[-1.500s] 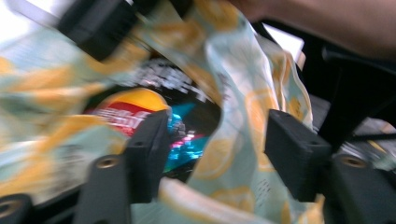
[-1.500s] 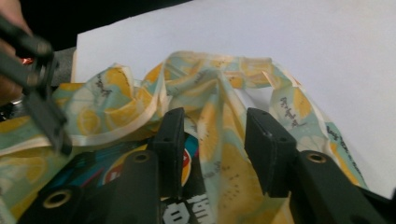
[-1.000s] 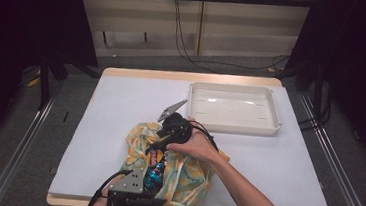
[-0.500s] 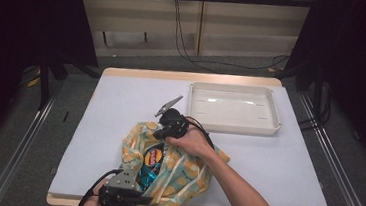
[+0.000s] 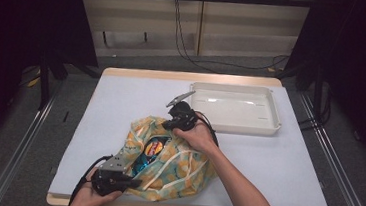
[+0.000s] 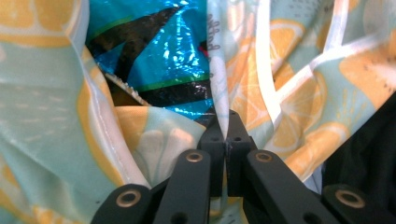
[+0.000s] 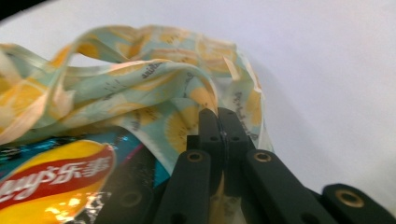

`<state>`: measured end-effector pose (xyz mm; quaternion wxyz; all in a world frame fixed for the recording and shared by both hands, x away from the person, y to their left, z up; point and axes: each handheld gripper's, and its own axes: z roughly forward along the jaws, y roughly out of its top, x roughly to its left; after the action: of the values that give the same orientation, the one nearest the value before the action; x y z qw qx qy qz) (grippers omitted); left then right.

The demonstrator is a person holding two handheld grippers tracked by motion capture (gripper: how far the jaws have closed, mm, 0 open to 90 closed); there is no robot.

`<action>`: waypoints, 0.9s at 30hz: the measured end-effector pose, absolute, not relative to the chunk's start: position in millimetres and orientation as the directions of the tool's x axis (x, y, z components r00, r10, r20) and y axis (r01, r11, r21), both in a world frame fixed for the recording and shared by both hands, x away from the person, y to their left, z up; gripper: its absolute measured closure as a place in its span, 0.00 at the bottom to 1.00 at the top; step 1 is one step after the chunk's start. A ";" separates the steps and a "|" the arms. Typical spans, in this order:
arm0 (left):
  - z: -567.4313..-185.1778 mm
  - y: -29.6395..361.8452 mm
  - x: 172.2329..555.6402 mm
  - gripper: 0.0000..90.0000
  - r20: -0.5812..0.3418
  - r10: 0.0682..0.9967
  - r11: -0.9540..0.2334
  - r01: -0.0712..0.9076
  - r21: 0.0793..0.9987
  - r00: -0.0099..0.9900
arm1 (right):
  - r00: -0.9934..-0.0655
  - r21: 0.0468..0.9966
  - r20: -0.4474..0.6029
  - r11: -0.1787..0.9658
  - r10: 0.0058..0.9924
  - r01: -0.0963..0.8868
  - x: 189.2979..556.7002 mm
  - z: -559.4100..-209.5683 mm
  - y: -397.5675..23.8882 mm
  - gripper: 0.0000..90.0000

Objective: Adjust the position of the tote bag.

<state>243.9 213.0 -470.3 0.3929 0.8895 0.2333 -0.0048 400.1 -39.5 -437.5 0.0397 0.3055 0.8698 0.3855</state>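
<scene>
While the high view is showing the lemon-print bag [image 5: 175,170] lying on the table [image 5: 120,107] beside the white tray [image 5: 236,107], the left gripper [image 6: 226,135] is pinching its near edge and the right gripper [image 7: 224,126] is clamping its far rim, just closed there. Each gripper view is revealing the snack packet [image 7: 51,186] inside.

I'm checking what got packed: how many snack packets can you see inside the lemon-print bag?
1: a blue chip packet with a red and yellow logo shows through the mouth of the lemon-print bag. More may be hidden under the fabric.
</scene>
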 end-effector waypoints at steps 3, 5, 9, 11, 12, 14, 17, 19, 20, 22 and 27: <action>-467.4 212.2 240.2 0.94 -0.189 0.399 -0.576 0.405 0.710 0.897 | -0.827 0.718 0.196 0.497 0.527 0.487 399.7 -435.4 -42.7 0.93; -463.2 212.1 235.8 0.92 -0.205 0.393 -0.553 0.409 0.726 0.896 | -0.831 0.733 0.198 0.485 0.520 0.478 397.6 -430.4 -43.8 0.87; -453.1 215.3 230.2 0.81 -0.222 0.373 -0.506 0.398 0.765 0.901 | -0.849 0.767 0.195 0.463 0.491 0.444 391.3 -411.2 -45.6 0.72; -446.3 218.9 228.5 0.77 -0.223 0.374 -0.480 0.394 0.784 0.900 | -0.855 0.774 0.202 0.457 0.477 0.438 390.3 -407.1 -45.7 0.71; -439.9 223.3 228.7 0.78 -0.252 0.369 -0.436 0.406 0.803 0.894 | -0.867 0.789 0.208 0.446 0.453 0.423 387.3 -399.1 -45.1 0.73; -435.1 226.8 230.1 0.80 -0.267 0.349 -0.409 0.403 0.819 0.898 | -0.888 0.791 0.223 0.458 0.402 0.406 385.6 -394.3 -42.3 0.78; -432.8 228.2 233.4 0.85 -0.252 0.369 -0.405 0.399 0.823 0.894 | -0.903 0.772 0.215 0.502 0.373 0.391 386.3 -396.3 -35.5 0.82; -434.2 228.6 241.4 0.88 -0.234 0.416 -0.399 0.407 0.822 0.879 | -0.914 0.737 0.220 0.555 0.342 0.385 389.0 -405.9 -24.2 0.82; -435.5 229.1 243.8 0.88 -0.230 0.435 -0.395 0.414 0.820 0.871 | -0.920 0.727 0.207 0.577 0.333 0.373 390.6 -409.2 -20.7 0.82; -437.2 230.5 246.2 0.88 -0.238 0.440 -0.384 0.420 0.822 0.866 | -0.920 0.713 0.214 0.592 0.327 0.376 391.3 -412.4 -16.9 0.81; -443.2 241.6 249.0 0.85 -0.201 0.523 -0.395 0.444 0.804 0.829 | -0.932 0.676 0.210 0.646 0.294 0.356 396.5 -429.0 -3.4 0.71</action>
<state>249.0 241.6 -443.2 0.4672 0.8343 0.2898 0.0419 396.5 -3.4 -429.0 -0.0406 0.1792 0.9062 0.3809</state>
